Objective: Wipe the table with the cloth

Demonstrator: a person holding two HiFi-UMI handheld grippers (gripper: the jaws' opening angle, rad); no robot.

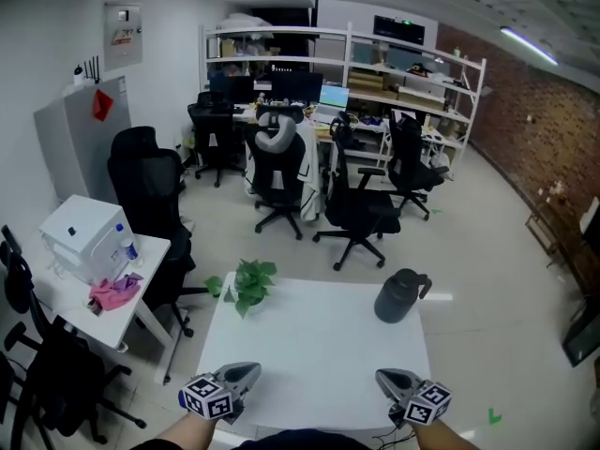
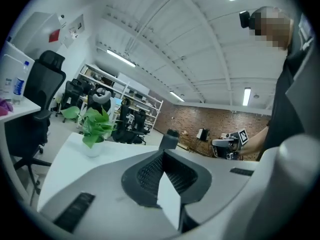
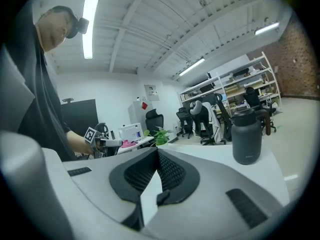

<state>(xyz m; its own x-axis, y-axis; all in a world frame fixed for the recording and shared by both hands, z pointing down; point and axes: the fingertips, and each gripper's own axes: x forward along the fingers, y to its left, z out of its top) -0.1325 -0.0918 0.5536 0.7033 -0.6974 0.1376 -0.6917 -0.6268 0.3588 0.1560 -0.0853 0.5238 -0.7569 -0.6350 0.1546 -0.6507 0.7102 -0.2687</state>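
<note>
A pink cloth point(image 1: 114, 292) lies crumpled on the small white side table point(image 1: 56, 298) to the left, apart from both grippers; it shows as a pink patch point(image 3: 129, 143) in the right gripper view. My left gripper point(image 1: 249, 373) hovers over the near left edge of the white table point(image 1: 319, 345), its jaws shut with nothing between them point(image 2: 164, 152). My right gripper point(image 1: 384, 378) is at the near right edge, its jaws closed together and empty point(image 3: 157, 149). The two grippers point toward each other.
A potted green plant point(image 1: 251, 282) stands at the table's far left corner and a dark jug point(image 1: 401, 295) at its far right. On the side table are a white box point(image 1: 84, 237) and a bottle point(image 1: 127, 245). Black office chairs point(image 1: 356, 209) stand beyond.
</note>
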